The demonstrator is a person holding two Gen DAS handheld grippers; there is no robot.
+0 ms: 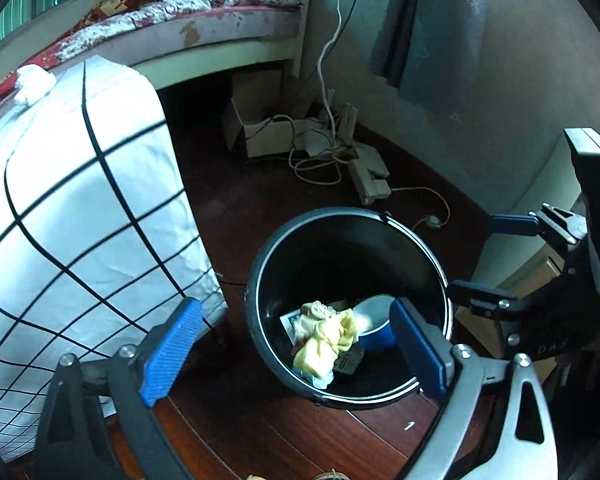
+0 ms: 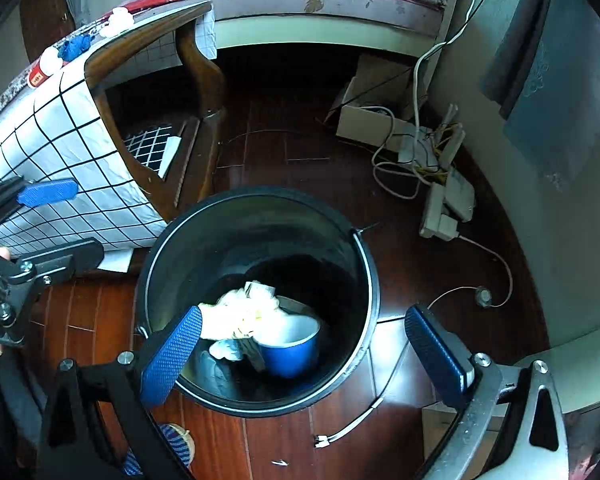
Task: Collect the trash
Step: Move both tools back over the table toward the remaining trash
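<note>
Both your left gripper (image 1: 296, 350) and right gripper (image 2: 304, 354) hang wide open and empty just over the black bin (image 2: 364, 256), whose crumpled yellow paper (image 1: 328, 340) and blue cup (image 2: 296, 352) lie straight below, while further trash sits far-left on the checked tablecloth (image 2: 80, 148), nearer your left hand.

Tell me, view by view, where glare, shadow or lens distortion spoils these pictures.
Left wrist view: the checked tablecloth is blown out white and bulges from fisheye bending, and the corners go black. Right wrist view: the crumpled paper in the black bin is overexposed, the bin's far inside falls into shadow, and the bed edge curves.
</note>
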